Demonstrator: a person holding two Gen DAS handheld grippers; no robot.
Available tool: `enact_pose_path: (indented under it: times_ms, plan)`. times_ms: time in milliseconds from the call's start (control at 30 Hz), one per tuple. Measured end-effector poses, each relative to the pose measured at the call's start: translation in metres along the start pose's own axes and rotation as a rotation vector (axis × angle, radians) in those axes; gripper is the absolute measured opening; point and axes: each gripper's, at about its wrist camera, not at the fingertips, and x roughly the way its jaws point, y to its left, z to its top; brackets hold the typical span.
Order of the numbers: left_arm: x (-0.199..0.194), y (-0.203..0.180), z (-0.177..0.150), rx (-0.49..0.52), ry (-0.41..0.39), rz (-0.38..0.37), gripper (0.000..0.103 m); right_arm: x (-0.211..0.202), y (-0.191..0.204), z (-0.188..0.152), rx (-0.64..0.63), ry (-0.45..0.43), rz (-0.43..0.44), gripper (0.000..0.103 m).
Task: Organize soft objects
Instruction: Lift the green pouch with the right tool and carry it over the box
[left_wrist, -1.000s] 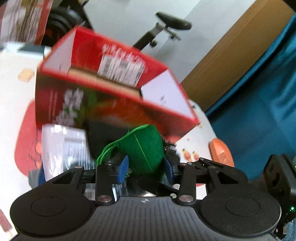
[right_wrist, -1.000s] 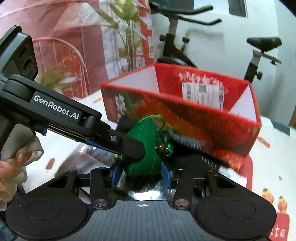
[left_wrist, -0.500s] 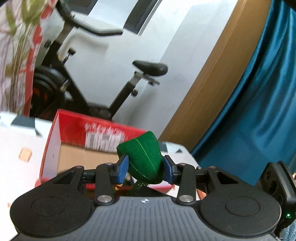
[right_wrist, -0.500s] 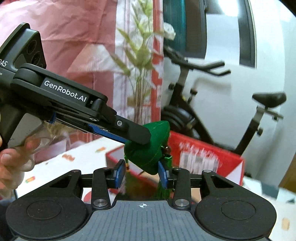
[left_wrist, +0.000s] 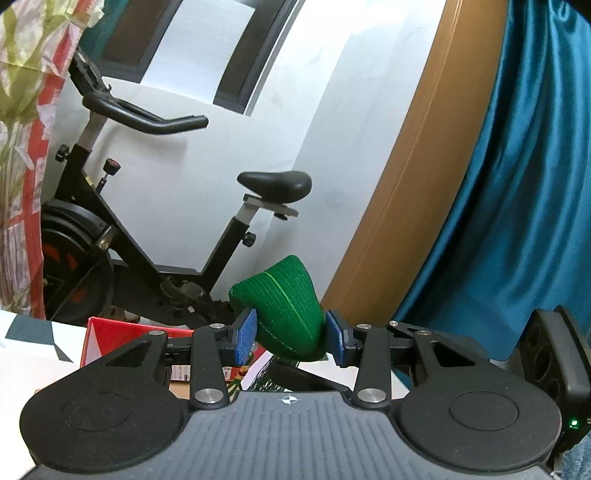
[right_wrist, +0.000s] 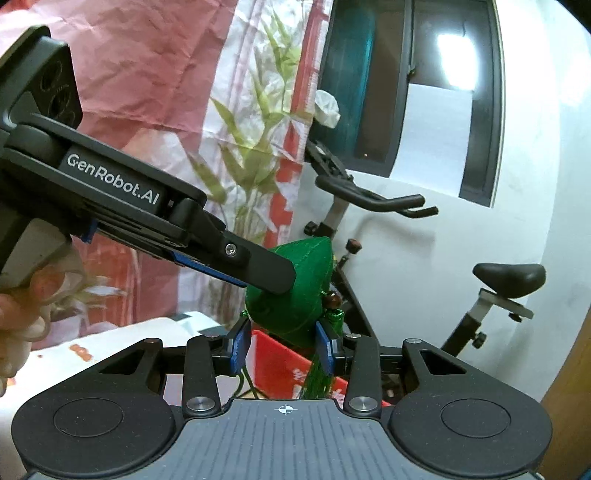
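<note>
Change: both grippers have risen with the green pouch; the red box, which filled mid-frame a second ago, now sits low behind the fingers in both views.
Left gripper (left_wrist: 289, 336): blue pads press the pouch (left_wrist: 286, 315) from both sides, partly closed on it, lower centre of the left view.
Right gripper (right_wrist: 283, 345): pads clamp the same pouch (right_wrist: 295, 291) at lower centre of the right view; the left gripper's black finger (right_wrist: 258, 267) reaches in from upper left onto it.
Pouch: held in the air between both grippers, tassel (right_wrist: 317, 376) hanging below.
Box (left_wrist: 110, 339): lower left, on the white table (left_wrist: 29, 362).
Hand (right_wrist: 18, 317): left edge, gripping the left handle.
Backdrop: exercise bike (left_wrist: 155, 206) at centre left, teal curtain (left_wrist: 517, 184) at right.
</note>
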Motion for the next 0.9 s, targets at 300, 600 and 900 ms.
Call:
enact_pose_path:
  times_ms: [300,600,900]
  plan:
    - [0.068,0.033,-0.029,-0.056,0.158,0.015,0.043,0.049,-0.021,-0.042,0.054,0.142,0.009,0.035]
    - [0.124,0.055,-0.042,-0.060,0.243,0.030,0.043,0.088,-0.040,-0.084,0.138,0.250,-0.007,0.036]
    - [0.128,0.056,-0.046,0.007,0.223,0.101,0.043,0.097,-0.055,-0.100,0.208,0.269,-0.090,0.036]
